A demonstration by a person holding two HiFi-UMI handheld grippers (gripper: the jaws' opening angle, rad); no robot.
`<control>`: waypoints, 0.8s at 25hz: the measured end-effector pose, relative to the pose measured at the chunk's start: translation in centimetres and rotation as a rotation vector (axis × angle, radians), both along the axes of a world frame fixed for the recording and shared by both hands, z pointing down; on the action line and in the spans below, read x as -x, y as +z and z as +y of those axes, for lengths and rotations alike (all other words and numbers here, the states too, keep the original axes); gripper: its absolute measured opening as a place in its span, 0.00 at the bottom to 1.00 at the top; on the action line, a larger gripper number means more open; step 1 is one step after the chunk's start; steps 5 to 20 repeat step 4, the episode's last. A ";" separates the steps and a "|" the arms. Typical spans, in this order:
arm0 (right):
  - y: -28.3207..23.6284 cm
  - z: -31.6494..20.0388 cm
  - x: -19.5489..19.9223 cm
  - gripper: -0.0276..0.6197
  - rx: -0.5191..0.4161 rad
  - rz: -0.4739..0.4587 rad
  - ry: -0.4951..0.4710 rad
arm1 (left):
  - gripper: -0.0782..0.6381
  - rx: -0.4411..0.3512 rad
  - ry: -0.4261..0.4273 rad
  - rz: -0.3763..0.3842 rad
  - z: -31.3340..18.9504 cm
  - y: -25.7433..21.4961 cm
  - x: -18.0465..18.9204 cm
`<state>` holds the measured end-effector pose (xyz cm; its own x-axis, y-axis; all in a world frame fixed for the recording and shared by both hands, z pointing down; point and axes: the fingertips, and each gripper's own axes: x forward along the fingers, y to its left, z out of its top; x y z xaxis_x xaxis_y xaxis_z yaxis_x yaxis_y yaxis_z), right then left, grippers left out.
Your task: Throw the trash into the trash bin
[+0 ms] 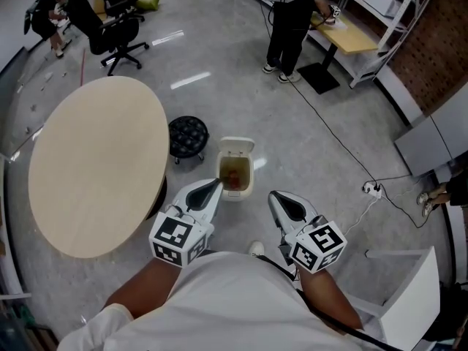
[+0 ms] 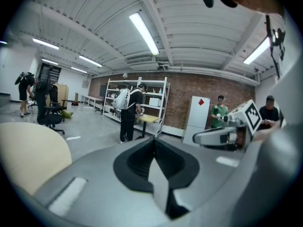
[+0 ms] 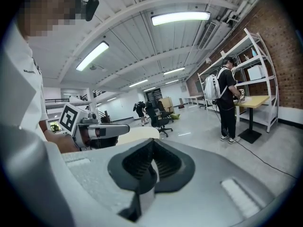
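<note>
A small white trash bin (image 1: 235, 151) stands on the grey floor with its lid up, and brownish-red trash (image 1: 232, 175) lies inside it. My left gripper (image 1: 213, 186) hovers just to the near left of the bin, its jaws pressed together with nothing between them. My right gripper (image 1: 276, 197) hangs to the near right of the bin, also shut and empty. In the left gripper view the left gripper (image 2: 154, 142) points level into the room, with the right gripper (image 2: 222, 137) beside it. The right gripper view shows the right gripper (image 3: 151, 150) shut and the left gripper (image 3: 102, 130) at its left.
A round beige table (image 1: 95, 163) fills the left. A black stool (image 1: 188, 137) stands beside the bin. A cable (image 1: 344, 145) runs across the floor to a power strip (image 1: 371, 189). A person (image 1: 289, 28) stands by a desk (image 1: 351, 39) at the back; an office chair (image 1: 117, 35) stands far left.
</note>
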<state>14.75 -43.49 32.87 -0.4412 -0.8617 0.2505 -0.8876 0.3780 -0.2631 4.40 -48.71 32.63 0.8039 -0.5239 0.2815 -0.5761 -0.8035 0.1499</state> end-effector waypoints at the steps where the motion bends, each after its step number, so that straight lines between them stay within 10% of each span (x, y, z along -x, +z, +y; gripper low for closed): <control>1: 0.0 0.0 0.0 0.05 0.000 0.000 -0.001 | 0.12 -0.001 0.002 -0.001 0.0 0.0 -0.1; 20: 0.0 0.1 0.1 0.05 0.002 0.002 -0.006 | 0.12 -0.006 0.005 -0.004 0.1 -0.1 -0.2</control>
